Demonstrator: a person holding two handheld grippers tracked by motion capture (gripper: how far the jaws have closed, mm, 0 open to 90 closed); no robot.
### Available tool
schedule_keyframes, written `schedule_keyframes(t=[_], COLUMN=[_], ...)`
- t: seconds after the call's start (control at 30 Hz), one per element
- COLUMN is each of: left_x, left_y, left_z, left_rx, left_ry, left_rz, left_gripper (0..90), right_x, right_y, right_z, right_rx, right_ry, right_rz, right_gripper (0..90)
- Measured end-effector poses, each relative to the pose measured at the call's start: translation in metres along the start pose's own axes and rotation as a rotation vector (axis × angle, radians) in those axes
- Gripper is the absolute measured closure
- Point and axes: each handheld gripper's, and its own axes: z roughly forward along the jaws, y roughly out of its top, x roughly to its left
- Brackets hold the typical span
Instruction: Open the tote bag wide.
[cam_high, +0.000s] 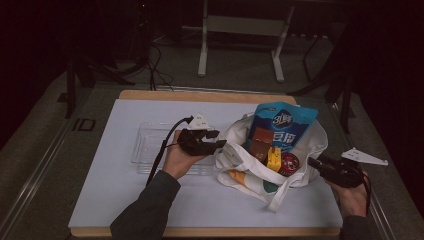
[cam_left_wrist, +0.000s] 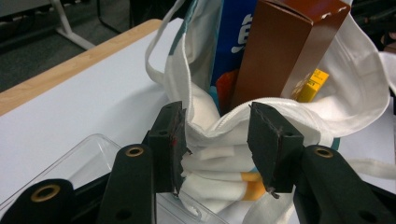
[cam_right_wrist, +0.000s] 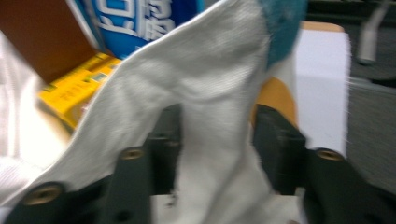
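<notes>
A white tote bag (cam_high: 240, 172) stands open on the right half of the white table top. Inside are a tall blue snack pouch (cam_high: 282, 122), a brown box (cam_high: 261, 142), a yellow box (cam_high: 274, 159) and a red round tin (cam_high: 289, 163). My left gripper (cam_high: 216, 139) is at the bag's left rim. In the left gripper view its jaws (cam_left_wrist: 217, 135) stand apart, with bunched bag cloth (cam_left_wrist: 210, 158) loose between them and the brown box (cam_left_wrist: 285, 51) behind. My right gripper (cam_high: 312, 162) is at the bag's right edge. Its jaws (cam_right_wrist: 217, 140) are apart around a strip of cloth (cam_right_wrist: 210, 70).
A clear plastic tray (cam_high: 147, 145) lies left of the bag, under my left hand. The white table top (cam_high: 125, 195) has a wooden edge at front and back. A metal frame (cam_high: 240, 25) and cables stand on the dark floor beyond.
</notes>
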Motion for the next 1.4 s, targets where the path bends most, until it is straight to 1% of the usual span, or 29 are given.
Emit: schedule_keyframes(t=[0.03, 0.1, 0.13, 0.2, 0.3, 0.37, 0.47, 0.53, 0.57, 0.63, 0.7, 0.73, 0.8, 0.97, 1.07, 1.17, 1.27, 1.3, 1.4], left_x=[0.000, -0.001, -0.002, -0.003, -0.005, -0.006, -0.006, -0.005, -0.004, -0.003, -0.002, -0.002, -0.002, -0.002, -0.001, 0.000, -0.001, 0.000, 0.001], left_y=[0.001, 0.004, 0.005, 0.007, 0.007, 0.007, 0.005, 0.003, 0.003, 0.002, 0.001, 0.001, -0.001, -0.006, -0.009, -0.012, -0.013, -0.013, -0.013], left_z=[0.001, 0.003, 0.004, 0.007, 0.012, 0.016, 0.023, 0.027, 0.029, 0.033, 0.036, 0.038, 0.042, 0.058, 0.066, 0.069, 0.067, 0.066, 0.062], left_rx=[0.003, 0.007, 0.008, 0.019, 0.039, 0.058, 0.085, 0.103, 0.108, 0.117, 0.129, 0.138, 0.146, 0.213, 0.234, 0.246, 0.236, 0.232, 0.225], left_ry=[0.002, 0.006, 0.010, 0.017, 0.027, 0.038, 0.048, 0.051, 0.052, 0.056, 0.065, 0.072, 0.084, 0.127, 0.140, 0.142, 0.138, 0.134, 0.124], left_rz=[0.004, 0.006, 0.007, 0.013, 0.017, 0.026, 0.022, 0.019, 0.012, 0.005, 0.007, 0.009, 0.005, 0.009, 0.010, 0.004, 0.005, 0.003, -0.004], left_gripper=[57.2, 59.1, 59.7, 62.3, 68.1, 70.9, 73.7, 74.2, 74.3, 74.7, 75.0, 75.3, 76.1, 77.7, 78.3, 78.5, 78.4, 78.2, 77.6], right_x=[0.000, 0.000, 0.001, 0.003, 0.005, 0.007, 0.009, 0.007, 0.006, 0.004, 0.001, 0.001, 0.001, 0.000, 0.000, 0.000, 0.002, 0.002, 0.001], right_y=[0.000, -0.002, -0.003, -0.004, -0.008, -0.010, -0.017, -0.023, -0.027, -0.034, -0.039, -0.040, -0.040, -0.041, -0.042, -0.043, -0.042, -0.041, -0.038], right_z=[0.001, 0.003, 0.003, 0.005, 0.008, 0.011, 0.019, 0.026, 0.029, 0.035, 0.038, 0.039, 0.040, 0.044, 0.045, 0.045, 0.042, 0.040, 0.031], right_rx=[0.005, 0.008, 0.011, 0.016, 0.044, 0.075, 0.139, 0.179, 0.196, 0.212, 0.216, 0.217, 0.222, 0.233, 0.235, 0.233, 0.224, 0.214, 0.185], right_ry=[-0.007, -0.006, -0.016, -0.026, -0.037, -0.050, -0.083, -0.114, -0.117, -0.119, -0.113, -0.112, -0.117, -0.129, -0.133, -0.134, -0.136, -0.135, -0.131], right_rz=[0.003, 0.006, 0.001, -0.001, -0.009, -0.018, -0.040, -0.046, -0.033, -0.011, 0.020, 0.024, 0.028, 0.032, 0.040, 0.047, 0.048, 0.053, 0.065], right_gripper=[69.4, 84.6, 87.2, 89.0, 89.6, 89.7, 89.8, 89.9, 89.9, 90.0, 90.0, 90.0, 90.0, 90.0, 90.0, 90.0, 89.1, 87.7, 77.5])
